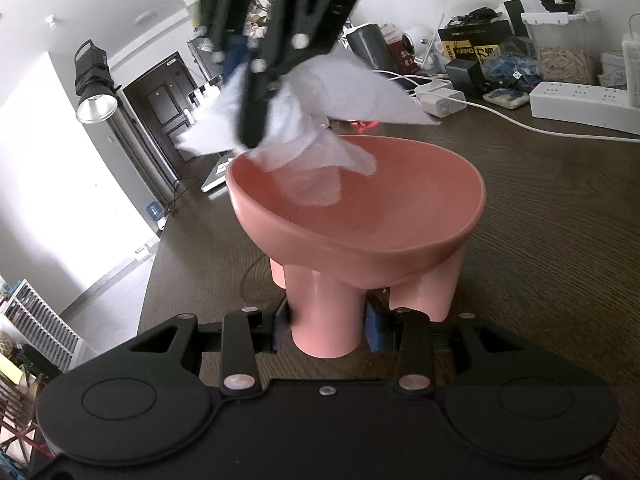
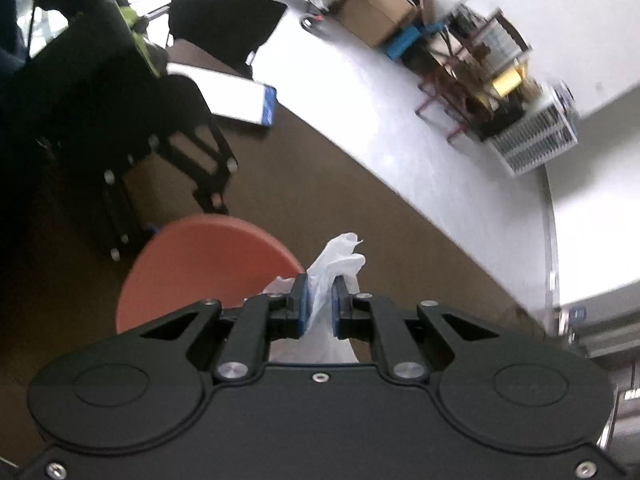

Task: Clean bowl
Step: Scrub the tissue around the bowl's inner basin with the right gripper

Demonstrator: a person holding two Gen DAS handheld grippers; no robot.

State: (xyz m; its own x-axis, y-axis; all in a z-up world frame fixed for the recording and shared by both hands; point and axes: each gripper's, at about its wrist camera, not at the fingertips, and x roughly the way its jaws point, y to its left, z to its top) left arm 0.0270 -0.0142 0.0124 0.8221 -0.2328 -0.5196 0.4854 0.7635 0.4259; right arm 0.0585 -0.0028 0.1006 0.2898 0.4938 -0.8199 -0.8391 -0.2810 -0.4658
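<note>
A pink bowl (image 1: pixel 360 208) on thick legs stands on the dark wooden table (image 1: pixel 540 208). My left gripper (image 1: pixel 326 330) is shut on the bowl's front leg (image 1: pixel 324 320). My right gripper (image 2: pixel 320 308) is shut on a white tissue (image 2: pixel 332 272). In the left wrist view the right gripper (image 1: pixel 256 136) comes down from above and the tissue (image 1: pixel 312 152) hangs into the bowl at its far left rim. In the right wrist view the bowl (image 2: pixel 200 268) lies left of the fingers, blurred.
Along the table's back edge stand a white power strip (image 1: pixel 580 100), chargers with cables (image 1: pixel 440 98), boxes and a small camera (image 1: pixel 416 46). A laptop (image 1: pixel 216 172) lies at the far left. The left edge drops to the floor.
</note>
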